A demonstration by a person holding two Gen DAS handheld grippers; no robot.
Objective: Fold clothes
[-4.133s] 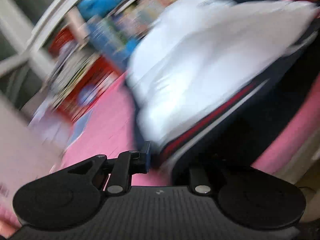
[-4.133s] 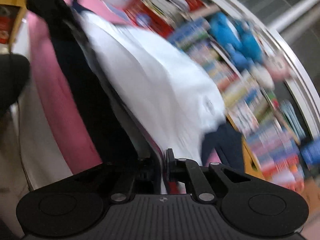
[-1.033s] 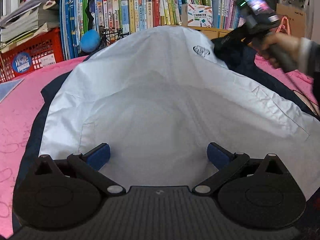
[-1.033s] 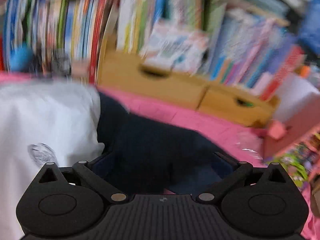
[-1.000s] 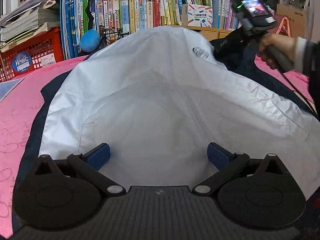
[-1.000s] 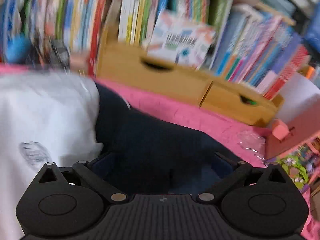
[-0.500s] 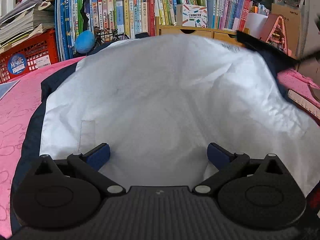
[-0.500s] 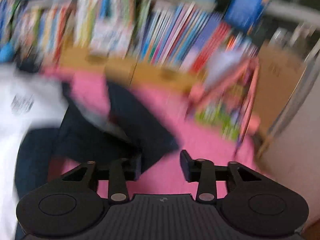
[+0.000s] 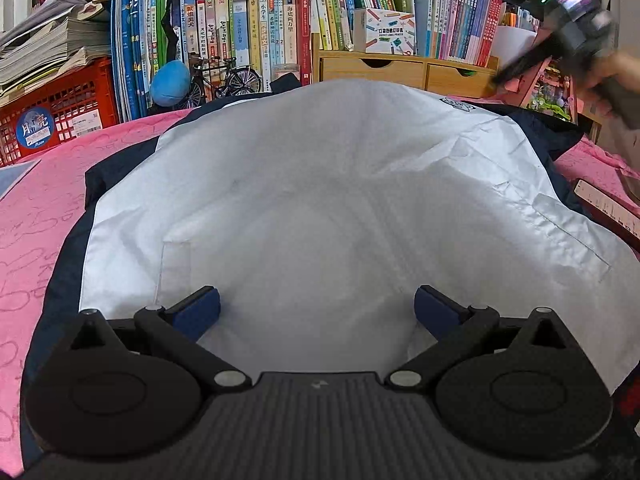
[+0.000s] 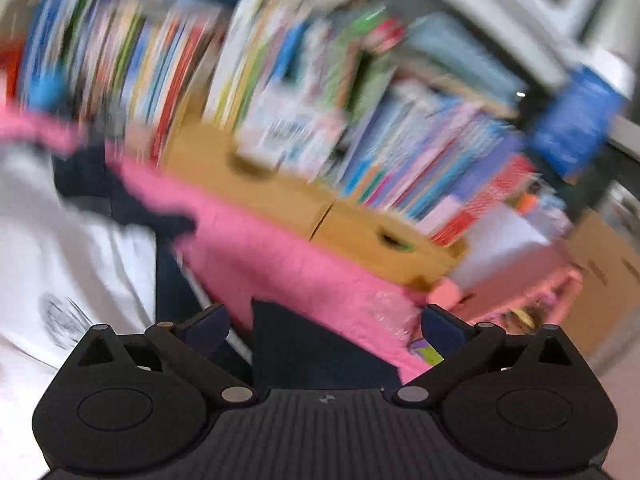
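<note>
A white and navy jacket (image 9: 340,200) lies spread on the pink bedcover (image 9: 36,200), its white panel up and navy sleeves at the sides. My left gripper (image 9: 316,308) hovers open over the jacket's near hem, nothing between its blue pads. In the left wrist view the right gripper (image 9: 576,12) appears blurred at the upper right, held by a hand (image 9: 616,80) above the jacket's far right sleeve. In the blurred right wrist view my right gripper (image 10: 324,324) stands open above a navy sleeve (image 10: 316,352), with the white chest and its logo (image 10: 64,320) at the left.
A shelf of books (image 9: 256,36) runs along the far edge, with a red crate (image 9: 56,116), a blue ball (image 9: 170,82), a small model bicycle (image 9: 224,80) and wooden drawers (image 9: 408,68). A pink toy house (image 9: 552,84) stands at the right.
The right gripper went from partly closed near the navy sleeve to open and has swung up to the right. The sleeve now lies flat. The left gripper has barely moved.
</note>
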